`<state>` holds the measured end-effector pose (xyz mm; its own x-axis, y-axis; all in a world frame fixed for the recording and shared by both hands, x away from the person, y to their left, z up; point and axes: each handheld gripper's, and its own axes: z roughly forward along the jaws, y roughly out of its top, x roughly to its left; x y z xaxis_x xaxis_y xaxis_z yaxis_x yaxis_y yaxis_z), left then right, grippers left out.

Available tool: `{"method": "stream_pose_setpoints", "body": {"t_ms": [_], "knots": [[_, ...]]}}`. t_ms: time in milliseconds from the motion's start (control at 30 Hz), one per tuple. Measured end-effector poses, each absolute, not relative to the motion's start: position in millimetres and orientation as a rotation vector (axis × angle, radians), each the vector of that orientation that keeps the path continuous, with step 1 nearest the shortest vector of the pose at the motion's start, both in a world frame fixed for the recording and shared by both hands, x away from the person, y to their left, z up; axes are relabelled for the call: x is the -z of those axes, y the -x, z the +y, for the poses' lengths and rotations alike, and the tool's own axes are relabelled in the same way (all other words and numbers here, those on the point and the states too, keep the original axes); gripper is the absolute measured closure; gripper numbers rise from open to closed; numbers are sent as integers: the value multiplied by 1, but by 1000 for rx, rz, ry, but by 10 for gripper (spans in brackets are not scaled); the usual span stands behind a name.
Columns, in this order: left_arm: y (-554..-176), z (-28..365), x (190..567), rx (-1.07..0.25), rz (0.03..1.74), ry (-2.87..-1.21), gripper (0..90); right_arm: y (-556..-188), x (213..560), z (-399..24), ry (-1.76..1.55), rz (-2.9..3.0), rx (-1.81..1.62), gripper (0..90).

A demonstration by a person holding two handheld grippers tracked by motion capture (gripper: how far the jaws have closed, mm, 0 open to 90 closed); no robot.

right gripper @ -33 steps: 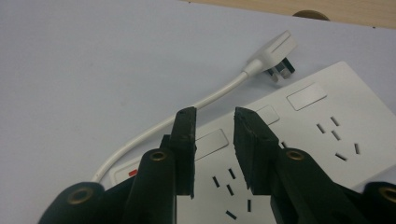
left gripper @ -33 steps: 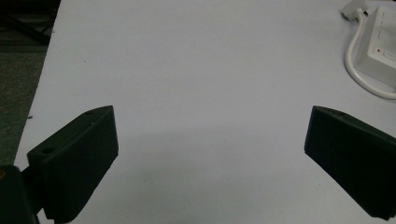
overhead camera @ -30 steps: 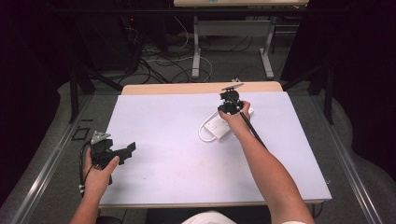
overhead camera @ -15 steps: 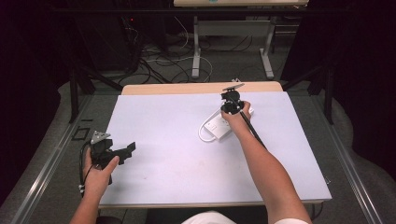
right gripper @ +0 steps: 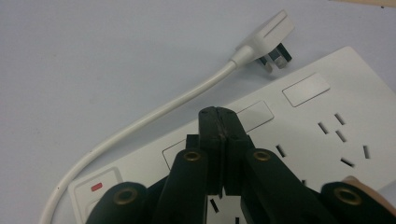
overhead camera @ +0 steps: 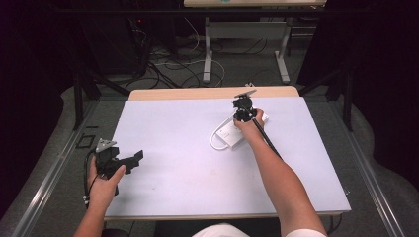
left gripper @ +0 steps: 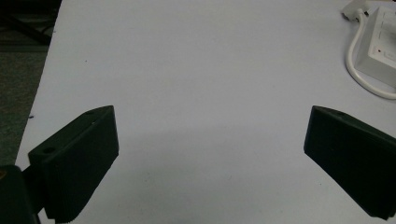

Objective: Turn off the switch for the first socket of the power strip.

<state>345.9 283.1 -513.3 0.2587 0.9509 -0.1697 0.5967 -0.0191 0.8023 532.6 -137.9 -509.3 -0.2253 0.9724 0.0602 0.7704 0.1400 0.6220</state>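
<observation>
A white power strip [overhead camera: 228, 134] lies at the back right of the table, its white cable [right gripper: 154, 116] looping round to a plug [right gripper: 268, 37] that rests unplugged beside it. My right gripper [overhead camera: 242, 116] points down over the strip [right gripper: 327, 107]. Its jaws have just been closing and now meet tip to tip [right gripper: 218, 114] with nothing between them, above the row of switches. My left gripper [overhead camera: 134, 158] is held near the table's left front edge, apart from the strip [left gripper: 380, 51]. It stands wide open [left gripper: 210, 154] over bare white surface.
The white tabletop [overhead camera: 173, 148] has a wooden strip along its back edge [overhead camera: 197, 93]. Behind the table, cables and desk legs [overhead camera: 207, 54] lie on the floor. Metal rails [overhead camera: 54, 168] run along both sides of the table.
</observation>
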Motion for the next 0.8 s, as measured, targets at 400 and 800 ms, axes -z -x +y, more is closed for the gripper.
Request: {"method": "stream_pose_setpoints", "body": {"t_ms": [400, 800], "knots": [[-346, 283, 513, -542, 1435, -1718, 30, -536, 518, -135, -1703, 2083, -764, 894], [-346, 283, 513, -540, 1435, -1717, 32, -537, 519, -133, -1697, 2088, -767, 887]]}}
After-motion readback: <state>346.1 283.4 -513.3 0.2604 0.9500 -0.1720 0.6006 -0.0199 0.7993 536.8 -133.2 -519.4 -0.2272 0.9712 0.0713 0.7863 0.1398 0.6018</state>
